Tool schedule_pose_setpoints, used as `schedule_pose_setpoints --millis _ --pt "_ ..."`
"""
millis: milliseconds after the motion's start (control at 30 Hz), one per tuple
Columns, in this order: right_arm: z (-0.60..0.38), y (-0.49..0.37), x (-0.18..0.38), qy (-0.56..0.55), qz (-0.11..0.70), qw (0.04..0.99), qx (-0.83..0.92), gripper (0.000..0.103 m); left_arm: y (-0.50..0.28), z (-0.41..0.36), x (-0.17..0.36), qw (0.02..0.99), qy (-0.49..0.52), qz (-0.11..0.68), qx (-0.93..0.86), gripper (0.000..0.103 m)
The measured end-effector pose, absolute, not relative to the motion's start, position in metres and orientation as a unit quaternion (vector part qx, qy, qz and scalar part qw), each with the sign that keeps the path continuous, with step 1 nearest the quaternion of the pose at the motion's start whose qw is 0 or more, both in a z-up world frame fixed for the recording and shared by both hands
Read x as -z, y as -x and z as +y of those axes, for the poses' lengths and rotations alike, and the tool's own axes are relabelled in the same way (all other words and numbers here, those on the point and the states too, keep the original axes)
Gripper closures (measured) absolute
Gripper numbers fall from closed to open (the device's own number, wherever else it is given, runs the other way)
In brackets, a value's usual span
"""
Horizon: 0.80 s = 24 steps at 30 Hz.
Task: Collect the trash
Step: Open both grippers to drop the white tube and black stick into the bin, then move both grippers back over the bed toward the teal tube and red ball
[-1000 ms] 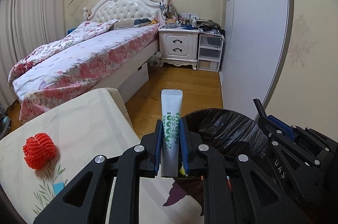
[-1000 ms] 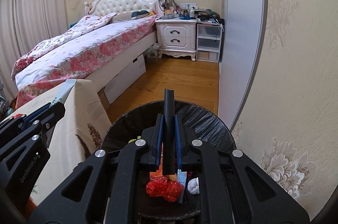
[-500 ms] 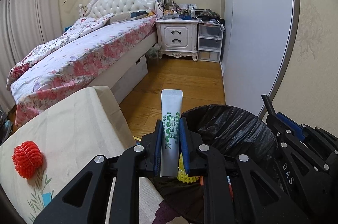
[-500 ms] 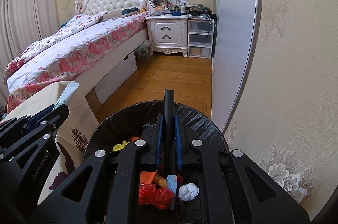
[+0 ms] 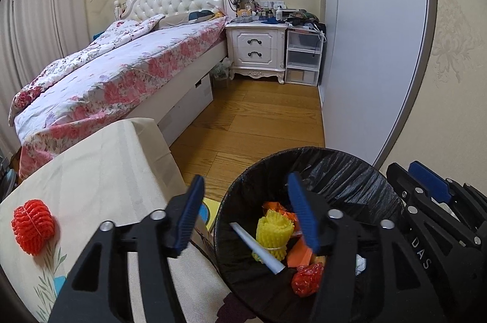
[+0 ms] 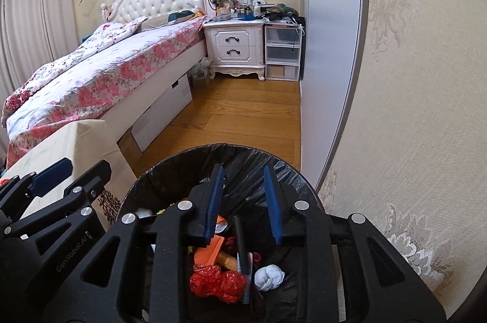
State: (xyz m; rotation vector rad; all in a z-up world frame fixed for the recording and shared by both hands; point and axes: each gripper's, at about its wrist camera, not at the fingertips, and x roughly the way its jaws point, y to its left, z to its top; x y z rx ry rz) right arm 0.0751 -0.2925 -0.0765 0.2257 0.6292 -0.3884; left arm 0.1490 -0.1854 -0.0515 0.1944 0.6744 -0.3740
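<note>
We saw both grippers, left (image 5: 243, 213) and right (image 6: 243, 198), just opened and empty above the bin (image 5: 341, 170) (black-lined), where the white tube (image 5: 258, 250) lay slanted.

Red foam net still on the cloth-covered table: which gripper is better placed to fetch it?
Left. The left gripper hangs open and empty between the black-lined bin and the table, nearer the red foam net. The right gripper is open over the bin.
</note>
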Motion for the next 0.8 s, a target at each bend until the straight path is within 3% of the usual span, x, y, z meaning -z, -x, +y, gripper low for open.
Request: schedule_pose_setpoints --millis 33,100,400,800 --pt "-0.293 -0.074 0.076 -0.11 0.305 0.926 0.191 0.063 -0.149 -0.185 0.052 0.923 -0.094 0.328 0.18 0.033" --pt "-0.293 -0.073 0.075 -0.11 0.302 0.927 0.196 0.058 -0.15 -0.184 0.051 0.924 -0.092 0.327 0.177 0.031" --pt "-0.291 -0.07 0.072 -0.111 0.305 0.925 0.198 0.043 -0.151 -0.17 0.049 0.925 -0.084 0.333 0.16 0.027" --pt "-0.274 -0.056 0.058 -0.106 0.307 0.929 0.177 0.038 -0.13 -0.13 0.034 0.931 -0.065 0.334 0.132 0.024"
